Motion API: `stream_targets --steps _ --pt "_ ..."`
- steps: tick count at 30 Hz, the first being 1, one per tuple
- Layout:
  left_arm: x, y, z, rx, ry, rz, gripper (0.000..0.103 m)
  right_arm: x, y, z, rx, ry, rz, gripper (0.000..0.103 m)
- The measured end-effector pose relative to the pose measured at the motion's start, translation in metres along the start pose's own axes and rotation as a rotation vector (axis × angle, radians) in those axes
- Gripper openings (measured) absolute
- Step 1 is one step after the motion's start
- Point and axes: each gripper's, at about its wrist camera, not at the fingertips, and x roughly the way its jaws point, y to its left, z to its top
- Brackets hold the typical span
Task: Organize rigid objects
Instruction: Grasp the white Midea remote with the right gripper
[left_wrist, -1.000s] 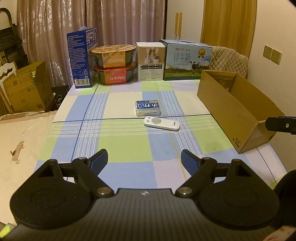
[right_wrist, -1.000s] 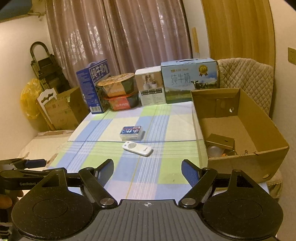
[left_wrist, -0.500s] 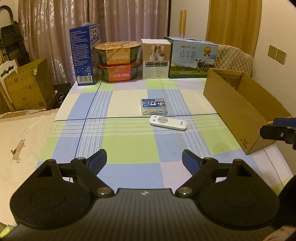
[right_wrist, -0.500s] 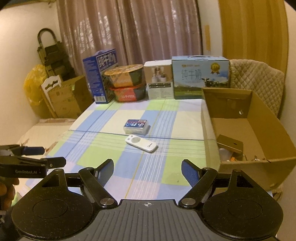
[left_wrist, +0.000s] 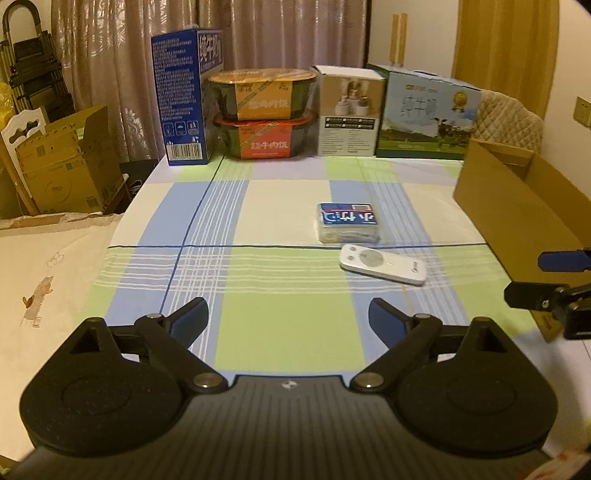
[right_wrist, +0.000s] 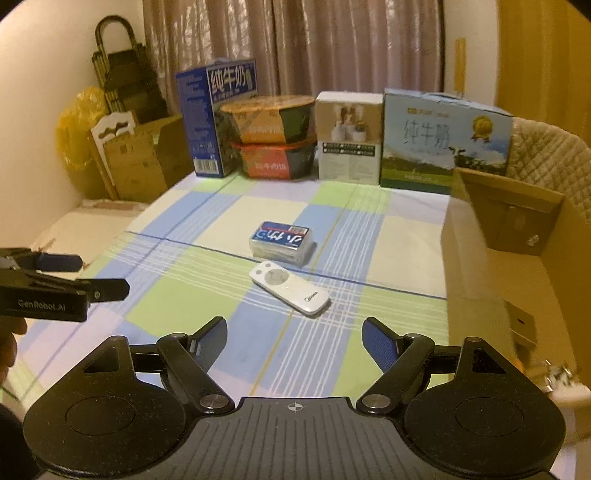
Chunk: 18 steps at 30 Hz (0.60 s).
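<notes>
A home room: drawn curtains (left_wrist: 280, 33), a checked tablecloth (left_wrist: 229, 206), milk cartons (right_wrist: 445, 140) and instant-meal bowls (left_wrist: 262, 94).

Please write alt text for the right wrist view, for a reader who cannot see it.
The right hand-held gripper, open and empty, points over a checked tablecloth at a white oval remote control and a small blue-topped plastic pack. An open brown cardboard box stands to the right; the left hand-held gripper shows at the left edge.

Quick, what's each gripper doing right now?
Left gripper: empty, jaws opening wider.
Right gripper: open, holding nothing.
</notes>
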Motion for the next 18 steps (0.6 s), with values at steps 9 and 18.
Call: stream_targets --steps 9,18 --pt "0.063 0.002 0.01 0.007 0.003 0.0 0.102 0.077 -0.008 0.006 -0.101 0.04 0.014 0.077" --pt "0.105 -0.001 0.014 0.06 0.02 -0.031 0.102 0.143 -0.012 0.007 -0.229 0.087 0.041 0.077"
